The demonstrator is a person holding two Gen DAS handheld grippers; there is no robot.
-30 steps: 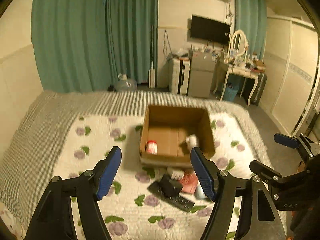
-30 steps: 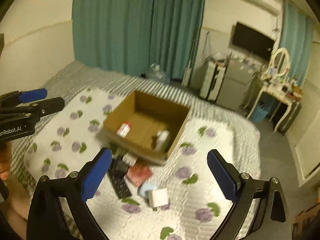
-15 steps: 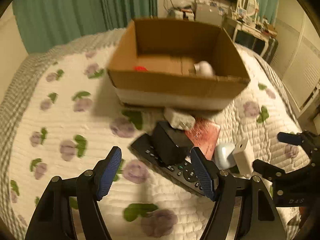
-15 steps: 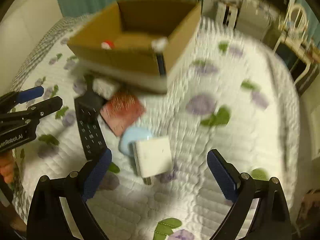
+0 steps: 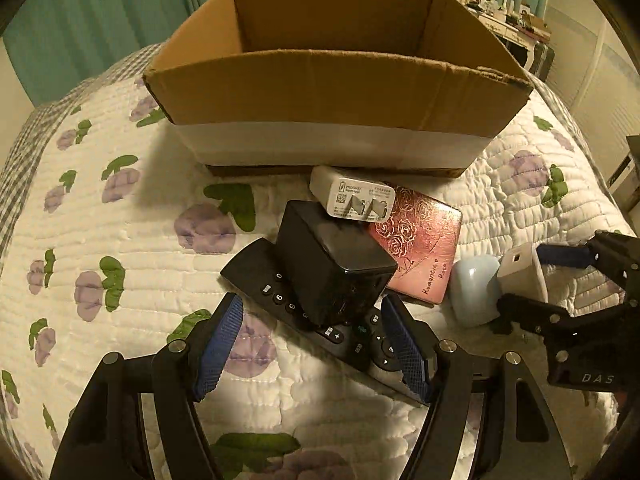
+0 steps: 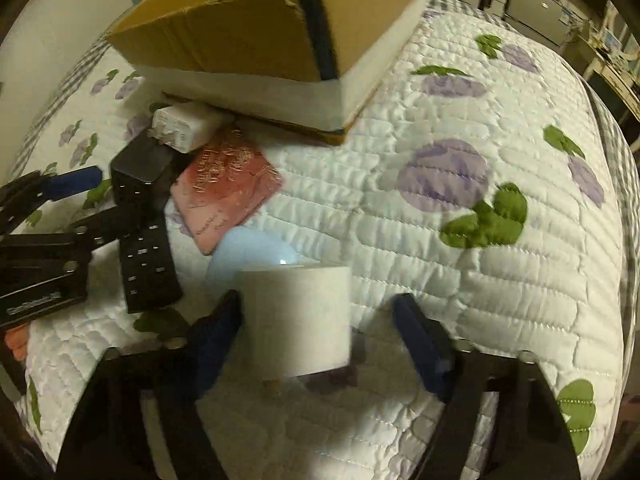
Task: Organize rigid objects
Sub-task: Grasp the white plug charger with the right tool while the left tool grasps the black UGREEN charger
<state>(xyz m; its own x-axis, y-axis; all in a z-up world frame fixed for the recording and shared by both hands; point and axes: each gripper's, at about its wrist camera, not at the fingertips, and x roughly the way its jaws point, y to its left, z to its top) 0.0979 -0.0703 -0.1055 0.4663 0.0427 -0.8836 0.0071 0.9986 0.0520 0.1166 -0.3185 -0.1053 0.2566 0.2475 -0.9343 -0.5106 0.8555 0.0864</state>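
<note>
On the bed, an open cardboard box (image 5: 332,96) (image 6: 240,40) stands behind a small pile. My left gripper (image 5: 312,344) (image 6: 100,204) is open and straddles a black remote (image 5: 344,336) (image 6: 146,268) with a black block (image 5: 332,268) (image 6: 136,176) lying on it. A white charger (image 5: 352,196) (image 6: 184,126) leans on the block beside a pink rose-patterned case (image 5: 420,248) (image 6: 224,188). My right gripper (image 6: 320,332) (image 5: 524,280) is closing around a white cube adapter (image 6: 296,312) (image 5: 520,276). Its left pad is at the cube and its right pad stands apart. A pale blue oval case (image 6: 248,252) (image 5: 472,292) lies behind the cube.
A white quilt (image 5: 120,240) (image 6: 460,240) with purple flowers and green leaves covers the bed, bare to the left and right of the pile. Teal curtains (image 5: 100,20) hang behind the bed. A dressing table (image 5: 504,16) and cabinets stand at the back right.
Both grippers have sunk close onto the pile and tilted downward. The right jaws have narrowed around the white cube. The left jaws keep their width.
</note>
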